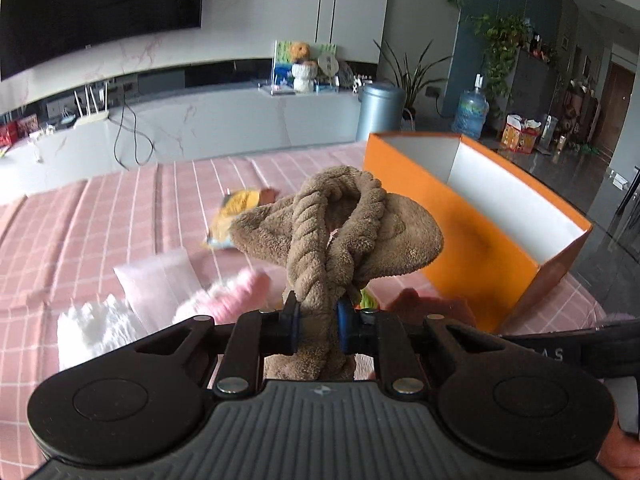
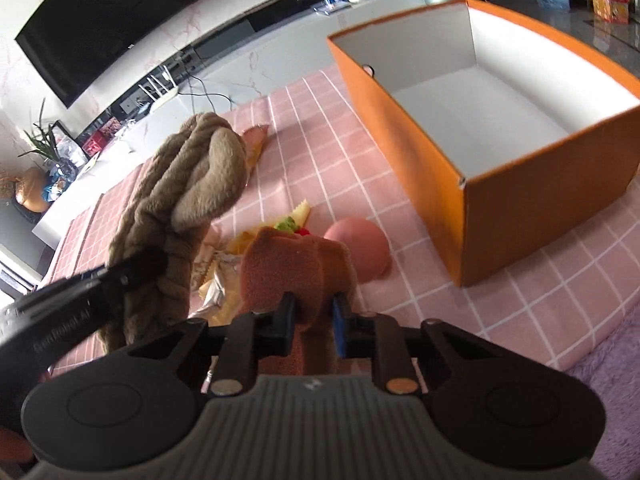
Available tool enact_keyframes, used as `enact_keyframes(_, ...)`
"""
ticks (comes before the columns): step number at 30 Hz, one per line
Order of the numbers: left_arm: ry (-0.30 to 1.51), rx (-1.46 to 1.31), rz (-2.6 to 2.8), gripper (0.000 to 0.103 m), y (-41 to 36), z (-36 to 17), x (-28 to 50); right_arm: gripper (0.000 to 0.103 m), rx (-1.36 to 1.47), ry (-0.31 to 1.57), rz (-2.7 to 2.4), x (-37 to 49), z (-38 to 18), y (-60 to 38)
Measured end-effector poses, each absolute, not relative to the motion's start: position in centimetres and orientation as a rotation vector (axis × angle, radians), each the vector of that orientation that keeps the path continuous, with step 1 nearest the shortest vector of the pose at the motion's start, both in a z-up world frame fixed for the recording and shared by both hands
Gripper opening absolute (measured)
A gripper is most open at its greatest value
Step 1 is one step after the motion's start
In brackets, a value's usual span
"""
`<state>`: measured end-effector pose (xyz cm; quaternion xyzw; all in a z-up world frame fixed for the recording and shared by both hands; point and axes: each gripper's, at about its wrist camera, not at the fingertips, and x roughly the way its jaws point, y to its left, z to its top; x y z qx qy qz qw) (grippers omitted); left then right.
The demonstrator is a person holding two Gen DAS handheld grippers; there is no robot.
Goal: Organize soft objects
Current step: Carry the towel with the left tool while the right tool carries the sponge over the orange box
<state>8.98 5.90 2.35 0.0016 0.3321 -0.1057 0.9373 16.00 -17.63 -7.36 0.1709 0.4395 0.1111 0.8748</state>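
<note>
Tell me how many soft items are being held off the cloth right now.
2: a tan knitted plush clamped in the left gripper, and a brown plush piece in the right gripper. Others still lie below.

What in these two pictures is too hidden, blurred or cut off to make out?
- Left wrist view: the pink fluffy item and white cloth are motion-blurred; the left gripper covers their near edges.
- Left wrist view: the brown plush toy hides most of the yellow packet.
- Right wrist view: the reddish-brown soft piece in the right gripper hides part of the snack wrappers.
- The orange box runs off the right edge.
</note>
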Motion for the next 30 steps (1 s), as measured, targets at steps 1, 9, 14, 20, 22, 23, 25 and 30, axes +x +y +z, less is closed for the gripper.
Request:
enact_keyframes(1,0.673,0.001,-0.217,0.019,5.9,2.8,9.0,0.017,0.351,0.905,0.240,15.8,-6.9,-17.8)
enact_keyframes(9,0.636,-0.035,-0.245,0.019,4.6,6.3,9.8,0.016,0.268,0.754,0.267,15.0,-1.7,-20.5)
enact_keyframes(14,0.631,-0.105,-0.280,0.019,2.7,8.0,11.9,0.016,0.189,0.649,0.264,15.6,2.0,-23.1)
enact_keyframes(20,0.615,-0.267,-0.376,0.019,-0.9,9.7,16.0,0.016,0.061,0.569,0.207,18.2,5.2,-27.7)
enact_keyframes(22,0.621,-0.319,-0.400,0.019,-2.3,9.8,17.6,0.016,0.012,0.581,0.200,19.8,5.7,-29.2)
enact_keyframes(23,0.628,-0.341,-0.410,0.019,-3.1,9.6,18.4,0.016,-0.017,0.594,0.198,20.6,5.8,-29.9)
enact_keyframes(25,0.655,-0.364,-0.425,0.019,-4.8,9.0,20.1,0.016,-0.068,0.632,0.195,22.3,5.7,-30.9)
enact_keyframes(30,0.791,-0.274,-0.379,0.019,-9.5,6.2,24.1,0.016,-0.126,0.765,0.196,26.7,4.2,-33.2)
